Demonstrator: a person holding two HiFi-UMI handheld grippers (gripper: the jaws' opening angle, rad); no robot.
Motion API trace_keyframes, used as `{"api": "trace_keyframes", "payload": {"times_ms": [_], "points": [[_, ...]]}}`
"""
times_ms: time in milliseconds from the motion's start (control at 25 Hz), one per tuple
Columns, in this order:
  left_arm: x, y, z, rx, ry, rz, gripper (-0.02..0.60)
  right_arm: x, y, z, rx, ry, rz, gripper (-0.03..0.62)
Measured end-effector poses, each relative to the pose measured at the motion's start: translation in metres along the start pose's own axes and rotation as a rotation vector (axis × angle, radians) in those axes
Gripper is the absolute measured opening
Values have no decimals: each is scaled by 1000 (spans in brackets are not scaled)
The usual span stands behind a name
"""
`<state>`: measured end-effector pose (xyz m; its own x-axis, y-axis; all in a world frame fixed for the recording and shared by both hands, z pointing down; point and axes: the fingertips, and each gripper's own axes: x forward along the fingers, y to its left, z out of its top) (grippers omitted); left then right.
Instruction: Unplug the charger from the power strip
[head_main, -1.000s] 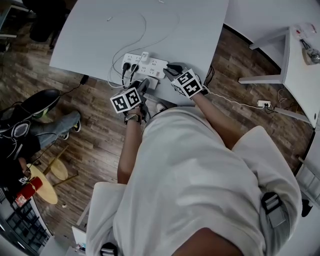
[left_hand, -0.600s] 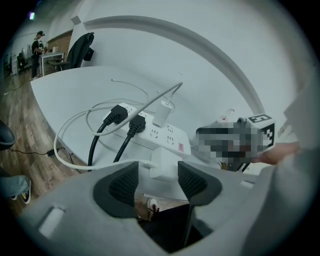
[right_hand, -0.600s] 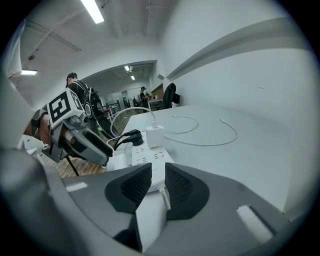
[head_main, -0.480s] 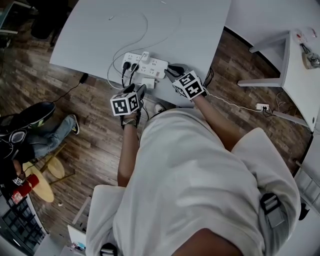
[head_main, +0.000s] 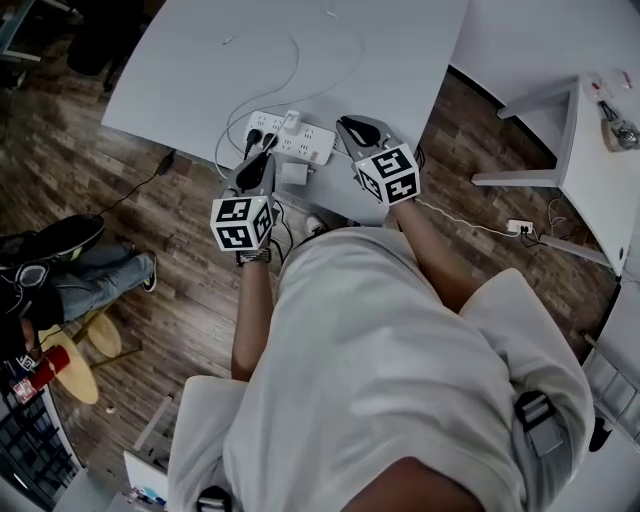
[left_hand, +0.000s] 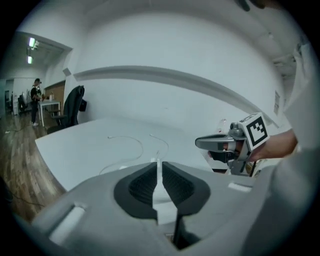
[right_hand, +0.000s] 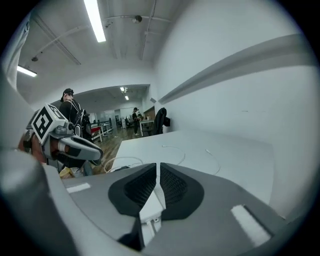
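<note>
While both claws hang above the counter's (head_main: 180, 80) near edge, the left claw (head_main: 260, 160) and right claw (head_main: 350, 125) have just been closing to narrow slits, with nothing between them. The power strip (head_main: 300, 142) lies ahead and below, its long axis crosswise between them. The white charger (head_main: 291, 121) stands plugged mid-strip; the left claw is judged marginally nearer.

Open office, wht desks (head_main: 200, 70), swivel chair (left_hand: 74, 102)
</note>
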<state>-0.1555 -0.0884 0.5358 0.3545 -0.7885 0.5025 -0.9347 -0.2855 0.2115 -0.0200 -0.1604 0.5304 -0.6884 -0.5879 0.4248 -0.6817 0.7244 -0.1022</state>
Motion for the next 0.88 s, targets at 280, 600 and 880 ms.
{"api": "trace_keyframes", "payload": {"times_ms": [280,600,880], "points": [[-23,-5,88,114,-196,47,5,-30,-13,89,-65,-181,-51,3],[-53,-20,178,266,-381,79,5,-65,-12,167,-145,-313,-72,3],[-67,-47,221,350,-440,55,5,-97,0,228,-191,-446,-37,2]]}}
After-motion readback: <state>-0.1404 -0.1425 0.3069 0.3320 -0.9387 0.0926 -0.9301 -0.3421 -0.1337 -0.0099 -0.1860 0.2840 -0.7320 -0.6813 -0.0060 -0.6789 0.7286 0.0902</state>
